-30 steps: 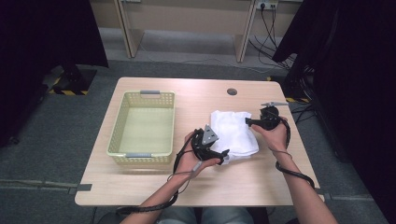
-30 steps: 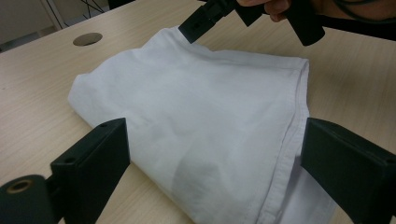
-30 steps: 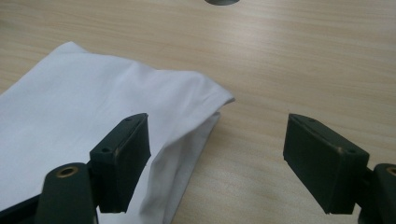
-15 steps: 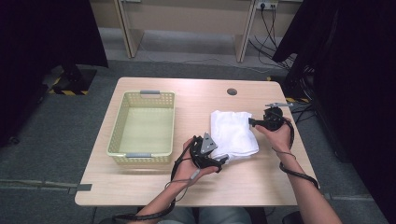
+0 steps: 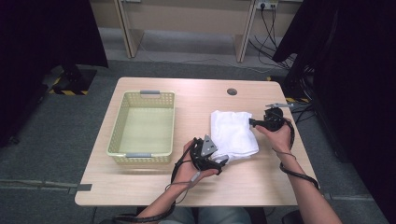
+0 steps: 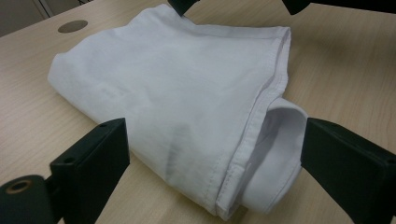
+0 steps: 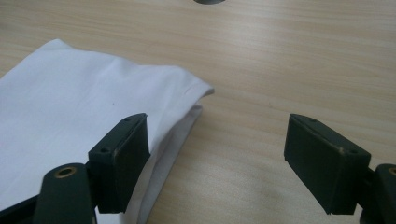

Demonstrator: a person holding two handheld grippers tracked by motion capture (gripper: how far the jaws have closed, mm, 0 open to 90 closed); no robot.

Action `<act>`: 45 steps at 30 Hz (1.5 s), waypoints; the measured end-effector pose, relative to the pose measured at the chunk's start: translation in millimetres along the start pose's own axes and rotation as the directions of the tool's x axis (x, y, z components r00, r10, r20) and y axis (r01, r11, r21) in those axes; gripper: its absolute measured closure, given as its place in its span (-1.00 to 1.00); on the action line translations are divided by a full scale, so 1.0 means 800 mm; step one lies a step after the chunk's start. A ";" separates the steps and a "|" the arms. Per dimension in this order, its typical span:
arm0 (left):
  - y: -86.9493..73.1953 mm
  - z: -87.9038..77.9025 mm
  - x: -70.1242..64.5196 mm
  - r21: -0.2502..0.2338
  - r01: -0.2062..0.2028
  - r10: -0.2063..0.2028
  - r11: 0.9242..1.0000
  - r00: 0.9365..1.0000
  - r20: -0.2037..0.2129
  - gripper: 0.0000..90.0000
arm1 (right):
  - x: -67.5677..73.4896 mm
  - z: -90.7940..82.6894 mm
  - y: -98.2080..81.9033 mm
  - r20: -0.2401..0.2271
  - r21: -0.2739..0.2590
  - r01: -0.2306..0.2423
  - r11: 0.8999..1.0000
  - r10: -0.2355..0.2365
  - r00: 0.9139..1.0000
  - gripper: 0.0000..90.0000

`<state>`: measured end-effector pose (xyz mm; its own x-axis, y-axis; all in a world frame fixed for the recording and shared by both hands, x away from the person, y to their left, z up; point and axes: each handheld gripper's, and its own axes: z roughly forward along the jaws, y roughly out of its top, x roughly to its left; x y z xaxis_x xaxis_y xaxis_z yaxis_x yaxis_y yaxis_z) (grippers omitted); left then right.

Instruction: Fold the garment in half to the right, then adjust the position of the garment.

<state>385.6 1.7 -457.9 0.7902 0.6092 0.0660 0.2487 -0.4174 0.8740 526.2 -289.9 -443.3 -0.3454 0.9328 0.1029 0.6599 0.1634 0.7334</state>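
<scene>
Since a second ago the left tool [image 5: 219, 161] has slid back toward the person's side, from on top of the cloth to its near corner, while the right tool [image 5: 254, 123] has kept to the cloth's right edge. Largest of all is the wooden worktop [image 5: 196, 196], pale and grained, with a round grey cable port [image 5: 232, 91] set near its far edge. On its left half sits a pale yellow plastic basket [image 5: 119, 128] with grey handles, well apart from both hands. Right of centre lies a folded white cloth [image 5: 232, 133], flat on the worktop, hemmed edges stacked in layers. In the left gripper view the left tool's jaws stand released, wide apart on either side of the cloth's near folded corner [image 6: 243, 177]; whether either pad touches the fabric is hard to judge from this angle. In the right gripper view the right tool [image 7: 217, 163] is likewise released, one jaw over the cloth's edge [image 7: 177, 116], the other above bare wood.
</scene>
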 end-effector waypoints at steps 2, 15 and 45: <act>-0.002 0.000 0.000 0.000 0.007 -0.007 1.000 1.000 0.001 -0.85 | 0.001 0.001 0.000 -0.002 0.002 0.005 1.000 -0.005 1.000 -0.50; -0.008 0.009 -0.001 0.022 -0.007 0.007 1.000 1.000 -0.003 -0.85 | -0.001 0.009 0.003 -0.001 0.015 0.005 1.000 -0.005 1.000 -0.50; -0.009 0.013 -0.009 0.072 -0.052 0.048 0.996 0.997 0.063 -0.84 | 0.022 0.055 0.030 -0.034 0.064 0.008 0.998 -0.006 0.999 -0.55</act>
<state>384.1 -6.8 -470.1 0.8348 0.5451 0.0775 0.2464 -0.4959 0.8327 565.1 -255.5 -453.4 -0.3717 0.9204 0.1211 0.6982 0.1912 0.6899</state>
